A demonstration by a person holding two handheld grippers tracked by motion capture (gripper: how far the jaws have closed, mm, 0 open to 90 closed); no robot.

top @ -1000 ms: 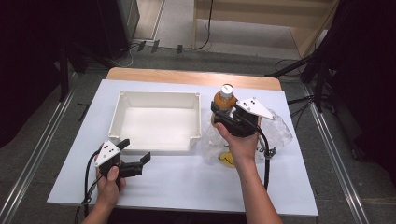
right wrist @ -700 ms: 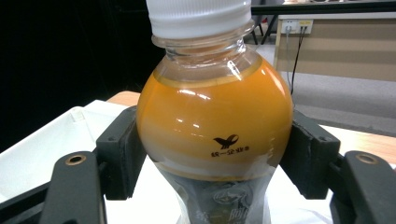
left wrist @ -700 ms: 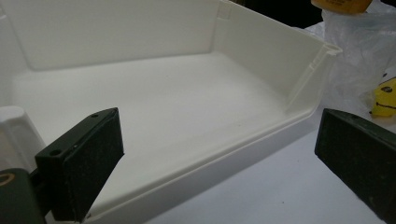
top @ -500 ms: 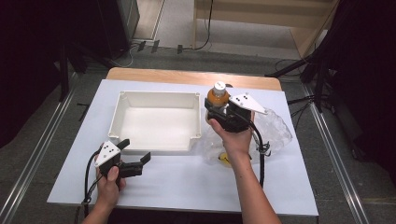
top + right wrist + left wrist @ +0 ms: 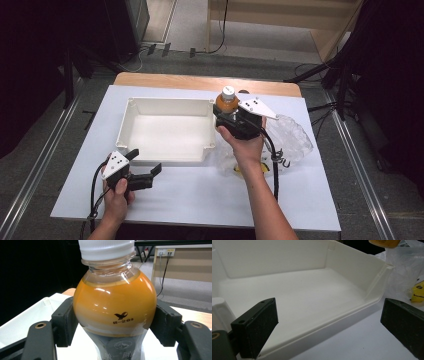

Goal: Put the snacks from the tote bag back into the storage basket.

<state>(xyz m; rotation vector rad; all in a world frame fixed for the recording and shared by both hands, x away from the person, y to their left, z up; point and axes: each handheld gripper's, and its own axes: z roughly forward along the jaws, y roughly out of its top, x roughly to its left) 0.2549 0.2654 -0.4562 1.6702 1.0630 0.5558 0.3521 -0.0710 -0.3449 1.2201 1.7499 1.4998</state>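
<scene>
We hold the bottle upright in the right gripper, its jaws clamped on the round orange belly just below the neck, as the right gripper view shows with a pad pressed to each side. It hangs above the table near the far edge, just beside the far right corner of the white bin, and from the high view we cannot tell whether it has crossed the bin's rim. The bottle looks nearly full of orange drink with a white cap screwed on, so we judge it fairly heavy for its size, stiff enough not to buckle, yet smooth and curved — the sort of surface that can slide or swivel between flat pads. The hold sits on the widest part, which seems sound; taking it lower on the labelled waist would likely steady it more, while the cap is too narrow to trust. The left gripper rests low near the front left of the table, jaws wide apart with nothing between them, pointing at the bin's near wall. To the right of the bin lies a crumpled clear plastic bag with something yellow in it — soft, light, and apt to snag.
</scene>
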